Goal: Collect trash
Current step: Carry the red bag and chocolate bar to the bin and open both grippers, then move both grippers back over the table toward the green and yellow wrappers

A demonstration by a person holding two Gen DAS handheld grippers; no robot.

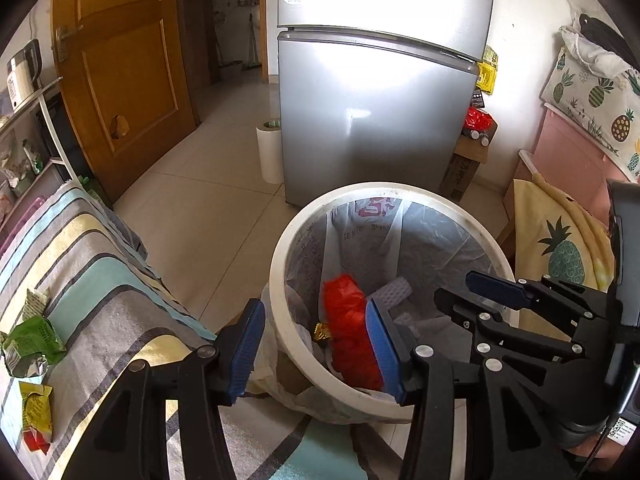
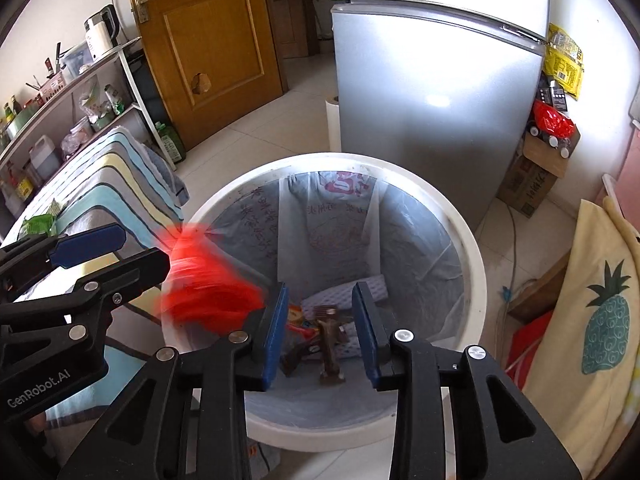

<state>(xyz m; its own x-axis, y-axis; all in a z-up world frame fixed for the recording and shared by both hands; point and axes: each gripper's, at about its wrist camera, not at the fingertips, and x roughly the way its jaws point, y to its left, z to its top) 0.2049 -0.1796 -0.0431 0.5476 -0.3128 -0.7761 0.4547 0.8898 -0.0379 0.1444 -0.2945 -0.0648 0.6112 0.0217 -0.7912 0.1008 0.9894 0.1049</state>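
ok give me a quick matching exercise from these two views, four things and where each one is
Things:
1. red wrapper
2. green wrapper
3. paper roll
4. kettle

Places:
a. on the shelf's top
b. on the floor beside the fridge
c. over the white bin
d. on the striped blanket

Pairs: 1-c, 2-d, 3-b, 4-a

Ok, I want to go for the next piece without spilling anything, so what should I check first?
1. Left hand-held gripper let go: ok, jaws apart.
2. Red wrapper inside the bin: cannot tell, it is blurred at the rim in the right wrist view.
3. Right hand-held gripper empty: ok, the brown wrapper lies below it in the bin.
4. Liner in place: ok.
5. Striped blanket cleared: not ok, the green wrapper and yellow wrapper remain.
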